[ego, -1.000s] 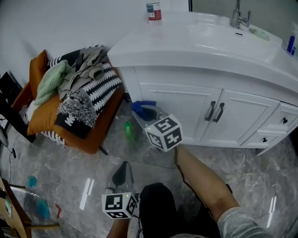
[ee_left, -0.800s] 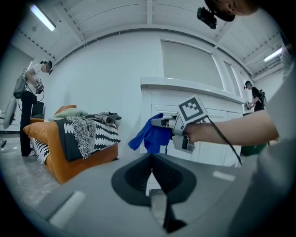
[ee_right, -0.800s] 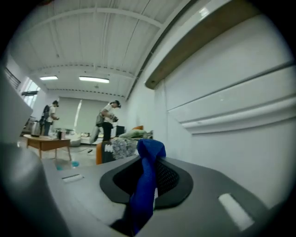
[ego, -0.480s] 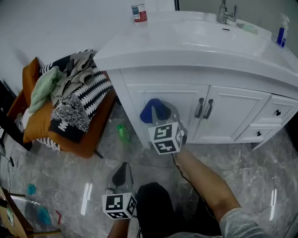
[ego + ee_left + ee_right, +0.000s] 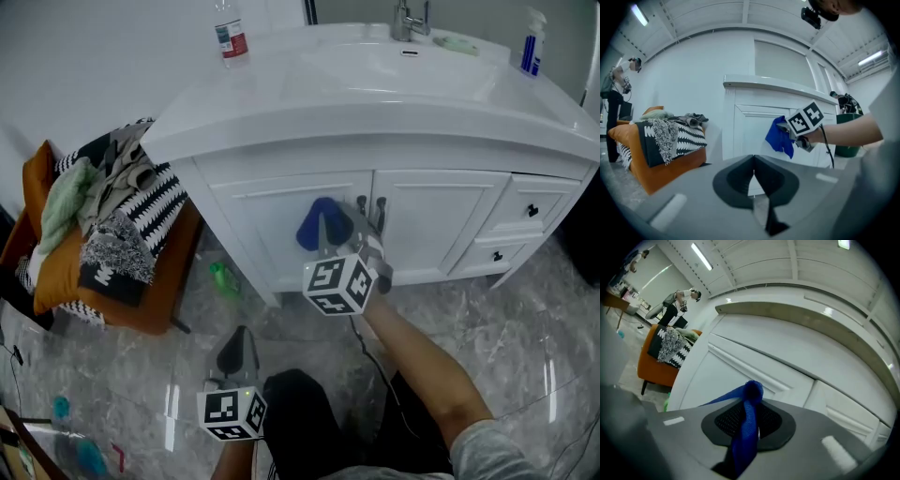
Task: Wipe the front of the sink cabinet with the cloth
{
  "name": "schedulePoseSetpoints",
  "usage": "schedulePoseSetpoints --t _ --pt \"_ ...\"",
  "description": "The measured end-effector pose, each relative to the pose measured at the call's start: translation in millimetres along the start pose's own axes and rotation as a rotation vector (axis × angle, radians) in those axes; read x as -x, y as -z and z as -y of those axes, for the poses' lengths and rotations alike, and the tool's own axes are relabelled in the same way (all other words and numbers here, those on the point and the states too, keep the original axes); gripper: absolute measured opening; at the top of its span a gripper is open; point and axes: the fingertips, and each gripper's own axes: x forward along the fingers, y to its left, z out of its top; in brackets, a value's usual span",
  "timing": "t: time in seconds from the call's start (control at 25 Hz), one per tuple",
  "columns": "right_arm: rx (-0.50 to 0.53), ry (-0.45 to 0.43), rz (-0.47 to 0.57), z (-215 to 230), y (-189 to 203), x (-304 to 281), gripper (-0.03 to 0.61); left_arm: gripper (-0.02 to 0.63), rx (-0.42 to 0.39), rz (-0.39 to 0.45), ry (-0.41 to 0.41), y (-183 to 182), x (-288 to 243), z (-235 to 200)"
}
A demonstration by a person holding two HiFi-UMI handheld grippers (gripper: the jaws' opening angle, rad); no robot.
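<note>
Sink cabinet [image 5: 262, 211] front: cloth [image 5: 314, 225] clamped between right gripper [image 5: 330, 234] fingers [image 5: 776, 422].

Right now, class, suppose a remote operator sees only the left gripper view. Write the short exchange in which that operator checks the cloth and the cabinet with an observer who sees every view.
Operator: Is the cloth actually gripped?
Observer: Yes. The right gripper view shows the right gripper shut on it, with the cloth bunched up between the fingers.
Operator: Is anything beside it on the cabinet?
Observer: The head view shows two dark handles just right of the cloth.
</note>
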Motion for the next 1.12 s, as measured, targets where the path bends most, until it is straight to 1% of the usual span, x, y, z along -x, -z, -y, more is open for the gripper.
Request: schedulePoseSetpoints --t 0.12,0.32,0.48,0.52,0.64,0.68,0.76,0.88,1.0,1.12 --pt "-0.025 0.006 0.008 24 10 10 0.060 0.011 -0.003 0.001 0.020 -3 -6 15" --pt "-0.058 -0.037 0.056 45 14 34 0.058 0.011 -0.007 0.002 0.039 -4 -16 35" --pt "-0.101 0.010 0.050 70 32 46 0.048 0.011 -0.011 -0.006 0.053 -3 -21 46" --pt "-0.113 0.010 0.051 75 37 46 0.046 0.011 -0.013 -0.009 0.056 -3 -21 48" --pt "-0.091 -0.007 0.080 79 38 47 0.061 0.011 -0.018 -0.016 0.061 0 -25 53" --pt "-0.087 -0.010 0.089 79 37 48 0.053 0.011 -0.017 -0.018 0.063 0 -25 55" --pt "-0.117 -0.016 0.100 82 40 53 0.040 0.011 -0.018 -0.017 0.067 -2 -26 58" --pt "-0.160 0.029 0.090 99 54 58 0.035 0.011 -0.026 -0.018 0.074 -3 -27 59" --pt "-0.186 0.077 0.034 118 77 47 0.034 0.011 -0.029 -0.020 0.079 -2 -29 60" --pt "-0.131 0.089 0.029 125 84 42 0.034 0.011 -0.030 -0.016 0.087 -3 -31 65"
